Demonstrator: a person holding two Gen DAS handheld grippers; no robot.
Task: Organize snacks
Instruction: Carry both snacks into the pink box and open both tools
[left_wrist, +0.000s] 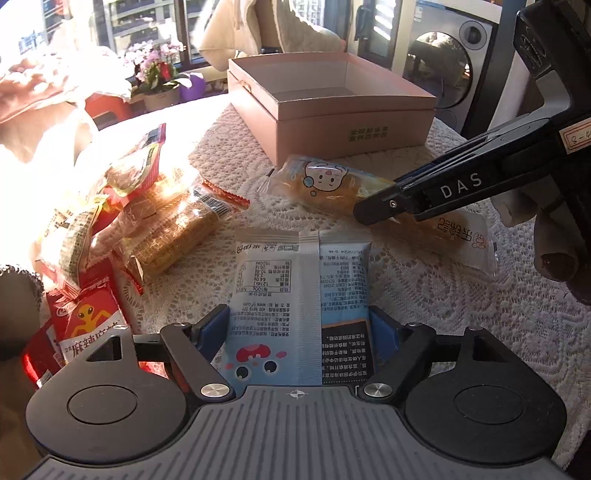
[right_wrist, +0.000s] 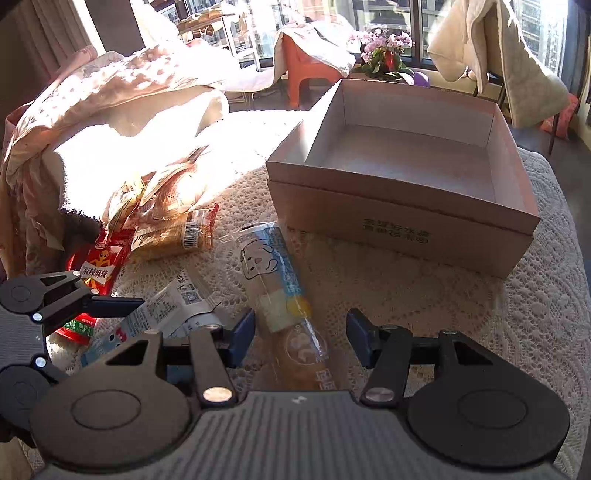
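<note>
Left gripper (left_wrist: 299, 325) straddling the blue-and-white snack packet (left_wrist: 301, 295), blue pads right at its two side edges, though whether squeezing yet or just touching, can't tell. Probably lined up that way to lift it flat by the narrow sides. Right gripper (right_wrist: 301, 338) down over the long see-through bread stick pack (right_wrist: 280, 291), jaws parted with gaps either side, so nothing clamped there; looks set across the pack's width for a pinch at mid-length. Open pink box (right_wrist: 402, 206) just beyond both packs on the lace tablecloth (right_wrist: 517, 295), nothing inside, surely the drop-off spot. Left of the box, well apart, a sunlit heap of red snack bags (right_wrist: 107, 266) and wafer packs (right_wrist: 177, 236) waiting.
</note>
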